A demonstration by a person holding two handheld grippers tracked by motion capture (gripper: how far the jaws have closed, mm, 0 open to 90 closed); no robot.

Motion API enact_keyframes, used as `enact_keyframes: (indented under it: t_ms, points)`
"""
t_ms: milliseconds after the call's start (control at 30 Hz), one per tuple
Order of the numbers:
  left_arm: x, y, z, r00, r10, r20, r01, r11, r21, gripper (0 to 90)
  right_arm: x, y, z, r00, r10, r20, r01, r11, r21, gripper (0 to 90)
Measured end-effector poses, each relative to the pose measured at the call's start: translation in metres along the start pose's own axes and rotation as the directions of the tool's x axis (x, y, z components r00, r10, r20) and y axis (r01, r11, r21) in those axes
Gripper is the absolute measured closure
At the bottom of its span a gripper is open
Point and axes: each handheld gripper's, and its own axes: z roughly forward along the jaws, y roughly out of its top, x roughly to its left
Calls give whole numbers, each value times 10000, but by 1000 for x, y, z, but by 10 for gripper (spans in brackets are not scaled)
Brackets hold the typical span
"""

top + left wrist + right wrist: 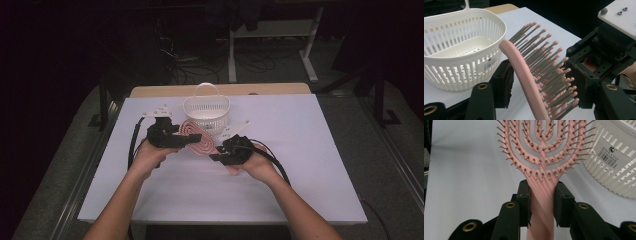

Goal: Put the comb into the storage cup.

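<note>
Black jaws of the left gripper rise closest to the lens in the left gripper view, standing on either side of the head of a pink hairbrush. One pad sits against the smooth curved back; the other meets the bristle tips. No firm pinch is confirmed: the bristles show no bending, so this gripper reads as spread around the head rather than clamped.

Moving rightward in the high view, the left gripper reaches across the brush, which is held above the white table, just in front of a white basket. Next comes the right gripper, whose jaws are pressed onto the brush handle, one pad on each flat side.

Progress, as judged: the brush is off the table and carried by its handle, but it is not in the basket, which stands empty. A handover or a two-handed placing appears to be in hand; delivery into the basket remains undone.

Materials and shapes: the brush is matte pink plastic, its head an open skeleton of nested curved ribs, each set with thin grey pins ending in pink ball tips. The handle is flat and straight-sided. The basket is glossy white plastic, oval, with slotted vertical walls, a perforated floor, a loop handle and a barcode sticker.
</note>
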Motion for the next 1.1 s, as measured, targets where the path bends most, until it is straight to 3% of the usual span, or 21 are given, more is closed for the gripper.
enact_keyframes:
  t_ms: [733,800,1100]
  points:
    - [1,0,0,9998,-169,66,168,9998,80,493,5,0,6,9986,-237,473,233,9997,90,686]
    - [0,0,0,9998,-179,134,179,9998,2,559,5,0,6,9973,-111,733,105,9999,80,687]
    - [-2,1,-1,9997,-140,224,145,9997,-217,597,5,0,6,9975,-151,695,149,9999,41,689]
